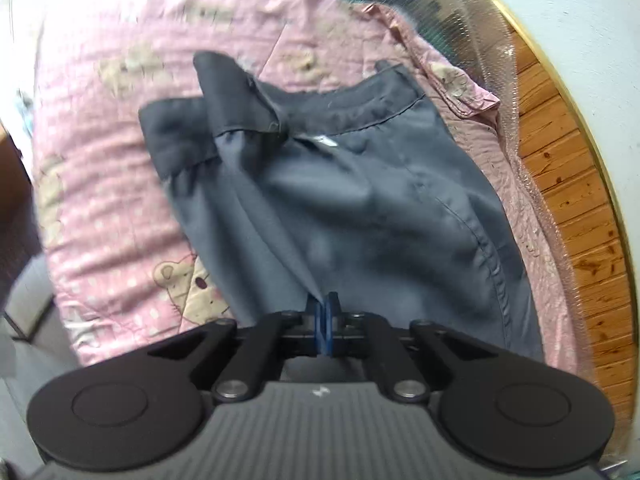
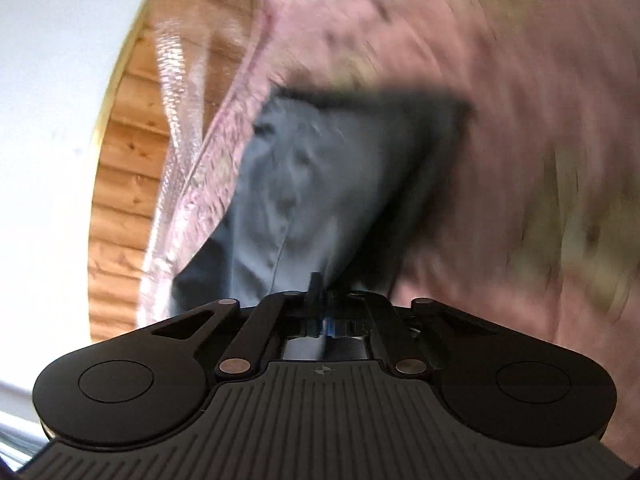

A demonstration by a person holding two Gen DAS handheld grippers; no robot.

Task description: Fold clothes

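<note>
so the dark grey fabric garment [image 1: 340,200] is lying on a pink quilted bedspread with cartoon bears [image 1: 112,184], over toward the edge by the wooden slat panel [image 1: 560,184]. the left wrist view is the sharp one: you can see a darker waistband-like band across the far end, one corner flipped up, a small white tag in the middle and a stitched seam down the right side. the left gripper [image 1: 325,308] has its blue-padded fingers [image 1: 320,320] pinched fully together on a ridge of the cloth, which pulls up tight into them.

the right wrist view is heavily smeared, so none of that detail shows. it does show more of the crinkly clear plastic sheet [image 2: 176,128] between bedspread and wood. the right gripper [image 2: 318,288] is also closed right up, with the near edge of the garment running into its tips, looks pinched there.
</note>
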